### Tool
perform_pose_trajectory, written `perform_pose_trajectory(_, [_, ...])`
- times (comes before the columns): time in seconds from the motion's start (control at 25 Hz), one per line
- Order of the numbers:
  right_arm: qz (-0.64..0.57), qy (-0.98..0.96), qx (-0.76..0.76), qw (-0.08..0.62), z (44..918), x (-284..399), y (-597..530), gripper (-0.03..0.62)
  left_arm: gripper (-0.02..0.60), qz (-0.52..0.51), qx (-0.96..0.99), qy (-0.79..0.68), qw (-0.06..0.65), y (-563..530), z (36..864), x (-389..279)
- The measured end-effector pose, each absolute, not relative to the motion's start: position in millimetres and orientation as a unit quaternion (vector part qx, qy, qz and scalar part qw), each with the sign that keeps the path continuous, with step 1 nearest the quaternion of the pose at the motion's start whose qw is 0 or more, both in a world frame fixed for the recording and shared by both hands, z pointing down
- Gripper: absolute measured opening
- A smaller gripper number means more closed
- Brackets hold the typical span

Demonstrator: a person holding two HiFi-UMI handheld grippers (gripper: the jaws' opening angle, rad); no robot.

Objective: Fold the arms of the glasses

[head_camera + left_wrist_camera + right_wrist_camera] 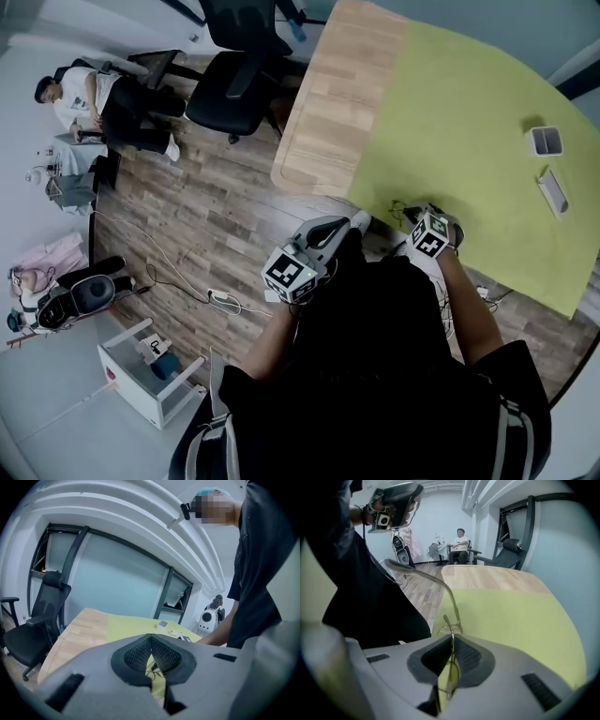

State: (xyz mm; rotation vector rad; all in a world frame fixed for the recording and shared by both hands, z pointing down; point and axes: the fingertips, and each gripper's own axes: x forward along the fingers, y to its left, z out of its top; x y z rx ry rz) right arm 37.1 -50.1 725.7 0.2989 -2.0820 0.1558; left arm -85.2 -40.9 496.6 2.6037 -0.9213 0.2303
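Thin wire-rimmed glasses (pixel 451 620) sit at the near edge of the yellow-green mat (pixel 511 616). My right gripper (pixel 451 656) is shut on their frame, which runs upright between the pads. One arm (pixel 423 576) sticks out, curving up and left. In the head view the right gripper (pixel 411 215) is over the mat's near edge and the glasses (pixel 397 208) show as a dark tangle of wire. My left gripper (pixel 361 221) hangs just left of them, beyond the table edge. In its own view the left gripper (pixel 151 648) is shut on nothing, with the glasses (pixel 153 669) showing below its pads.
The mat covers most of a wooden table (pixel 328 103). A small white box (pixel 547 141) and a flat white case (pixel 553 190) lie on the mat's far right. A black office chair (pixel 234 84) stands at the table's left end. A seated person (pixel 84 98) is far left.
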Motion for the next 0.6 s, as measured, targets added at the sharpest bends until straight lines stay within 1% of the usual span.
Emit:
perform_pose_trajectory(0.28, [0.066, -0.855, 0.114, 0.502, 735.1, 33.9, -52.0, 0.035, 0.016, 0.087, 0.921, -0.336, 0.180, -39.2, 496.8, -92.8])
perform_pose_trajectory(0.6, [0.067, -0.841, 0.144, 0.517, 746.4, 37.6, -56.6, 0.035, 0.015, 0.087, 0.918, -0.341, 0.184, -36.1, 498.0, -93.6])
